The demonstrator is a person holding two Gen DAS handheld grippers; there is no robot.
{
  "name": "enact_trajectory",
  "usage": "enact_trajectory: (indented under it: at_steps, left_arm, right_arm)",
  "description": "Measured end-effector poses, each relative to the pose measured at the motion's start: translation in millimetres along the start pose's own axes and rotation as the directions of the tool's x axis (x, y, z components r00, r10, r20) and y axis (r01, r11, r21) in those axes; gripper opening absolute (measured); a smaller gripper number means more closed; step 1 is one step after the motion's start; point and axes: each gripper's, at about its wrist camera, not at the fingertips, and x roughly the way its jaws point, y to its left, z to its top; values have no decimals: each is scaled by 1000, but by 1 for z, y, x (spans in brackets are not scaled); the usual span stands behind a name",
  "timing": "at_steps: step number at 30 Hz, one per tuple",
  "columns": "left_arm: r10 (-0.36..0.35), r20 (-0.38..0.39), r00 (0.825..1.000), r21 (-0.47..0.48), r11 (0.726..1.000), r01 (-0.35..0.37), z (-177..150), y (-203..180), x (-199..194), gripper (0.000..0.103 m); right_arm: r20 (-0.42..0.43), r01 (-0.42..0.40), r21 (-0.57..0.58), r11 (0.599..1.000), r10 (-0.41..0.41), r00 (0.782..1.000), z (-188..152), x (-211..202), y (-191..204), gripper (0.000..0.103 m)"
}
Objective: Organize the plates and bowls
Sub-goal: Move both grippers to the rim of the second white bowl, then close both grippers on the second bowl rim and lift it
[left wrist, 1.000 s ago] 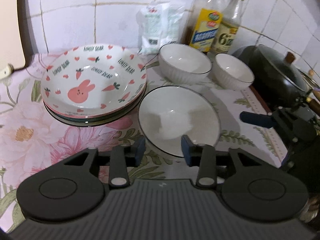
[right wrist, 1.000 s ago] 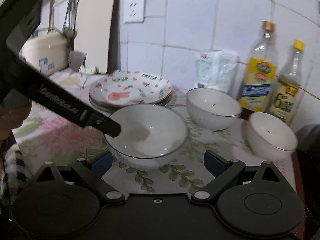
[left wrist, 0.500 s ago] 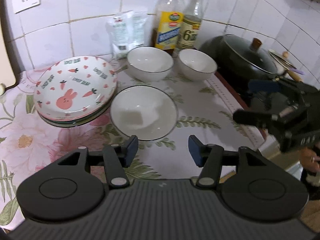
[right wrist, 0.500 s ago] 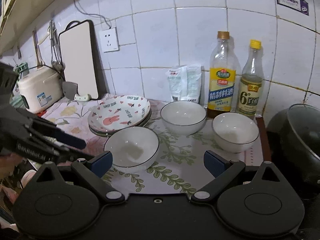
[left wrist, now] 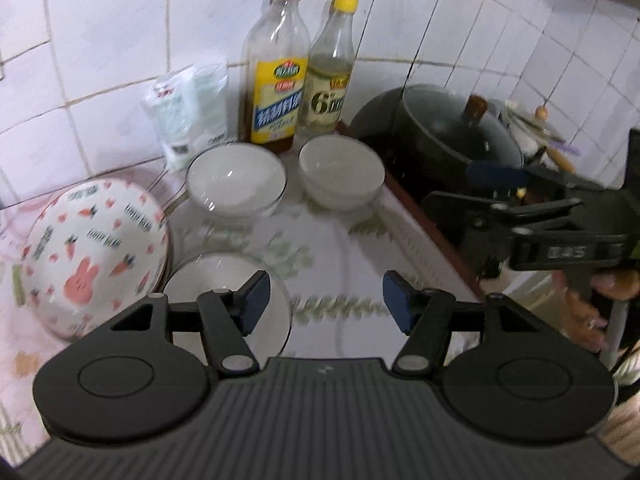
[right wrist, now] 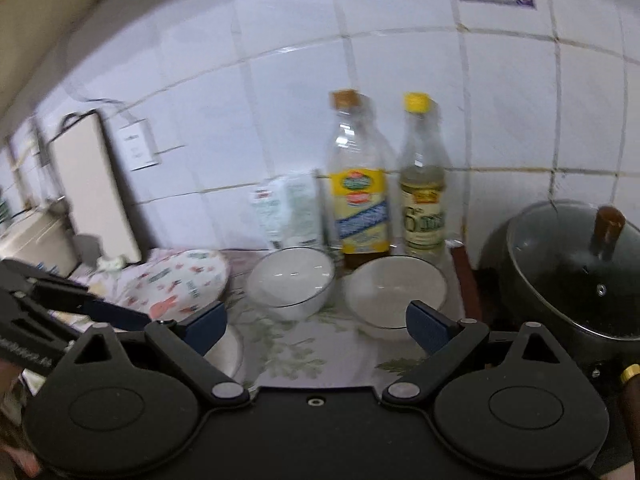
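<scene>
A stack of plates topped by a bunny-and-carrot plate [left wrist: 92,256] [right wrist: 176,280] sits at the left of the counter. A shallow white bowl [left wrist: 208,280] lies beside it, under my left gripper's left finger. Two deeper white bowls stand at the back: a dark-rimmed one [left wrist: 236,184] [right wrist: 292,280] and a plain one [left wrist: 342,178] [right wrist: 394,292]. My left gripper [left wrist: 324,304] is open and empty above the counter. My right gripper [right wrist: 316,326] is open and empty, in front of the two back bowls; it shows at the right in the left wrist view [left wrist: 496,184].
Two bottles [left wrist: 276,76] [left wrist: 330,76] and a white packet [left wrist: 188,112] stand against the tiled wall. A black lidded pot [left wrist: 448,136] [right wrist: 572,268] sits on the stove at the right. A cutting board [right wrist: 92,188] leans at the far left.
Both grippers have swung right and closer to the counter. The left gripper's jaws have opened wider. The plates and bowls have not moved.
</scene>
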Motion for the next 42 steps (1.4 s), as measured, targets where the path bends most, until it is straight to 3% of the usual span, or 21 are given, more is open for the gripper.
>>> enact_trajectory:
  at_steps: [9, 14, 21, 27, 31, 37, 39, 42]
  left_arm:
    - [-35, 13, 999, -119, 992, 36, 28, 2, 71, 59]
    - [-47, -8, 999, -207, 977, 45, 36, 3, 112, 54]
    - [7, -38, 999, -287, 958, -17, 49, 6, 152, 46]
    - [19, -104, 994, -301, 952, -49, 52, 3, 181, 35]
    - [-16, -132, 991, -340, 940, -30, 50, 2, 191, 32]
    - [-44, -87, 995, -391, 920, 7, 45, 4, 182, 32]
    - [-46, -49, 998, -431, 902, 21, 45, 8, 177, 37]
    - [2, -51, 999, -444, 896, -24, 49, 10, 180, 43]
  right_arm:
    - [-91, 160, 189, 969, -145, 985, 13, 67, -54, 84]
    - [-145, 193, 266, 945, -159, 977, 5, 97, -85, 67]
    - [-177, 232, 286, 930, -187, 966, -7, 131, -99, 53]
    - [-203, 234, 315, 920, -176, 963, -15, 147, -110, 25]
    - [-199, 233, 320, 918, -176, 964, -17, 151, -113, 23]
    - [-190, 218, 333, 917, -161, 968, -19, 151, -115, 22]
    - [-186, 219, 324, 920, -165, 968, -19, 152, -114, 21]
    - [-183, 228, 300, 926, -179, 967, -22, 149, -113, 17]
